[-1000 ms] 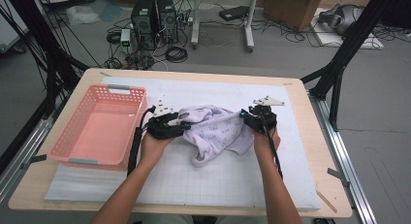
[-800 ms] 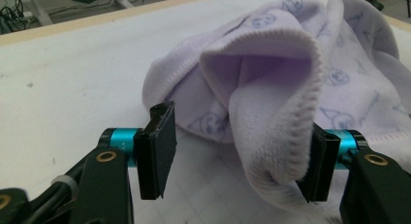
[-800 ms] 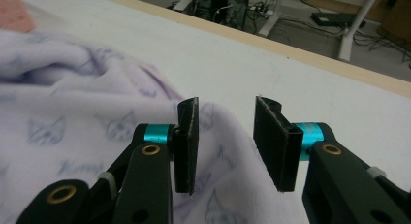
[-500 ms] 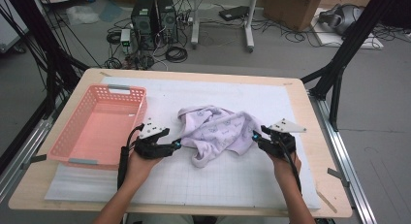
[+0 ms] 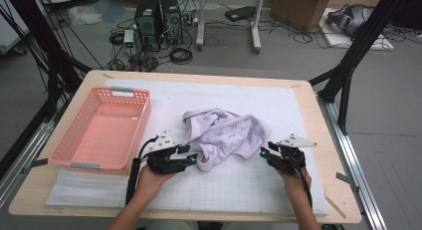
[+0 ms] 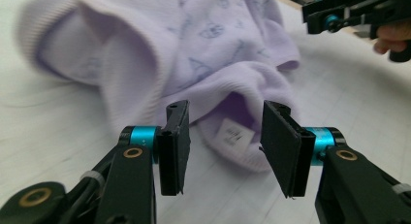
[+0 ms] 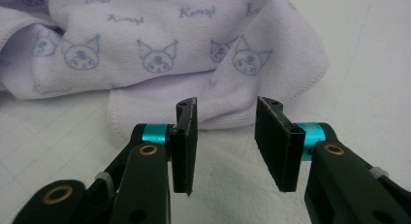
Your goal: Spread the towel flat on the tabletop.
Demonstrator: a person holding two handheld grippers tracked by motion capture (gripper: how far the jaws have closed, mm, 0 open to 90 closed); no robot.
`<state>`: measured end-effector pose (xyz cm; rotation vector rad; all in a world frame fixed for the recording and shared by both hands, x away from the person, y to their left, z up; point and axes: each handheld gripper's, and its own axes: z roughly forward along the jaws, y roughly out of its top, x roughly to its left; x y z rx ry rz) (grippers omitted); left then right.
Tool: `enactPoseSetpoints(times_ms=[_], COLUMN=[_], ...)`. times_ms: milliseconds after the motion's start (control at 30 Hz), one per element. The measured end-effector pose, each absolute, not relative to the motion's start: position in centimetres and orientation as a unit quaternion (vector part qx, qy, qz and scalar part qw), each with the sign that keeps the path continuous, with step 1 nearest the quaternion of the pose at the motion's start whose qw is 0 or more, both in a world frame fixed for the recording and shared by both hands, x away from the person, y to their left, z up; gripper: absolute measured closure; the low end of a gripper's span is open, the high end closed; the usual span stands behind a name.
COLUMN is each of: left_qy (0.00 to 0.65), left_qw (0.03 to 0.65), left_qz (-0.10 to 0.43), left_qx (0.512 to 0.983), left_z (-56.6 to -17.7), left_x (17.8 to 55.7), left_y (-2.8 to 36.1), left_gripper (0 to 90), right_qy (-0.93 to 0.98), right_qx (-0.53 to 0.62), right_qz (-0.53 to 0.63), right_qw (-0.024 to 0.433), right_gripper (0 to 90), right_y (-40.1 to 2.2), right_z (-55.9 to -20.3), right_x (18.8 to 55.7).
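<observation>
Left gripper view: the left tongs [image 6: 223,141] had just been closing, yet stood apart around the label corner of the towel [image 6: 213,54] crumpled on the tabletop [image 5: 308,110]; the right tongs [image 7: 225,136] gaped short of its hem; a shallow bite could be lost, or several layers pinched.

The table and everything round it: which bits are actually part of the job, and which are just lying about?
In use: lilac towel, left gripper, right gripper, both open at its edges.
Lying about: pink basket, computer towers, cardboard box.

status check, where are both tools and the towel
Left tool open at towel corner, just been closing. Right tool open, short of towel edge. Nothing in the way.
</observation>
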<state>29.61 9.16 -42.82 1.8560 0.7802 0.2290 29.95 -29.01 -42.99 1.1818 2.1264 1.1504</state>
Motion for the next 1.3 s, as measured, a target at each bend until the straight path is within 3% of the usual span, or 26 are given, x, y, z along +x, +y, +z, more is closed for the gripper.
enactPoseSetpoints(times_ms=[233,400,467,567,633,700,767,900,1300], left_qy=[0.302,0.281,0.270,0.264,0.266,0.271,0.285,0.314,0.372], left_qw=[0.502,0.465,0.443,0.432,0.437,0.447,0.468,0.507,0.532], left_qz=[0.068,0.089,0.105,0.125,0.128,0.122,0.115,0.101,0.103], left_qx=[0.808,0.835,0.848,0.854,0.850,0.844,0.829,0.796,0.753], left_z=[-43.8,-44.3,-44.7,-45.0,-44.9,-44.7,-44.4,-43.4,-42.5], left_x=[29.8,29.6,29.5,29.5,29.7,29.9,30.0,30.3,30.8], left_y=[4.7,2.5,1.8,1.3,1.5,2.1,2.9,5.2,12.3], left_gripper=[45.7,39.7,40.0,52.7,67.0,74.1,75.6,76.0,75.6], right_qy=[0.781,0.787,0.796,0.813,0.823,0.829,0.831,0.840,0.854], right_qx=[0.421,0.414,0.402,0.386,0.381,0.375,0.370,0.354,0.318], right_qz=[0.412,0.418,0.420,0.405,0.389,0.378,0.378,0.378,0.395], right_qw=[0.208,0.185,0.167,0.160,0.163,0.172,0.171,0.164,0.119], right_gripper=[59.0,57.5,54.3,51.2,51.0,51.5,57.8,79.9,82.5], right_y=[-28.6,-28.1,-27.4,-26.0,-25.2,-24.8,-24.7,-24.5,-27.0], right_z=[-43.5,-43.7,-44.0,-44.5,-44.8,-45.0,-45.0,-44.9,-43.0], right_x=[30.2,30.2,30.3,30.4,30.5,30.5,30.5,30.4,28.9])
